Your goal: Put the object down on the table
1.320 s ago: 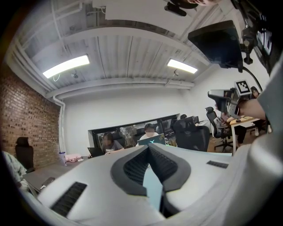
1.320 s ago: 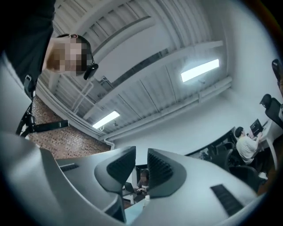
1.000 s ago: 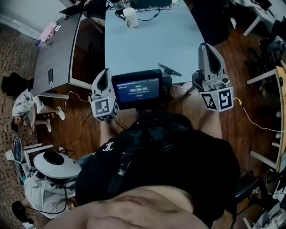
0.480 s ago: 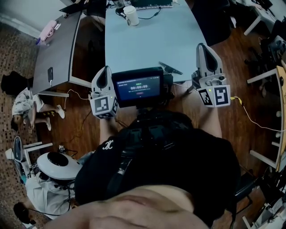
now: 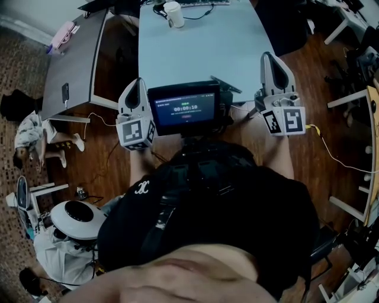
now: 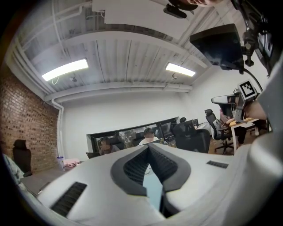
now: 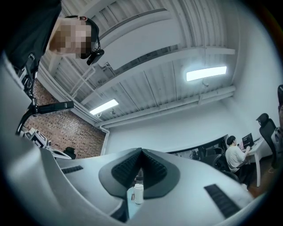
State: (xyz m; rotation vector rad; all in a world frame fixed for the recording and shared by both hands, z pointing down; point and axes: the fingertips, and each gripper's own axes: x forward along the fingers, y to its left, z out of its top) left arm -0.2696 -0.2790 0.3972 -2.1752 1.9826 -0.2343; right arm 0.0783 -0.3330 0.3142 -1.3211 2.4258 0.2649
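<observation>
A white bottle [image 5: 173, 15] stands upright at the far end of the light blue table [image 5: 201, 53]. It also shows in the right gripper view as a small white bottle [image 7: 138, 193], far off behind the jaws. My left gripper [image 5: 136, 84] hovers at the table's near left corner, and its tips [image 6: 149, 146] meet with nothing held. Over the near right edge, my right gripper [image 5: 270, 58] is shut and empty too, its tips [image 7: 141, 151] touching. Both point toward the far end of the table.
A dark flat object [image 5: 225, 86] lies near the table's front edge. A chest-mounted screen [image 5: 184, 108] sits between the grippers. A grey table [image 5: 77, 65] with a phone stands at left. Cables lie at the blue table's far end; seated people and office chairs are beyond.
Both grippers have crept forward toward the table. The right gripper's marker cube has turned slightly. Nothing was picked up or let go.
</observation>
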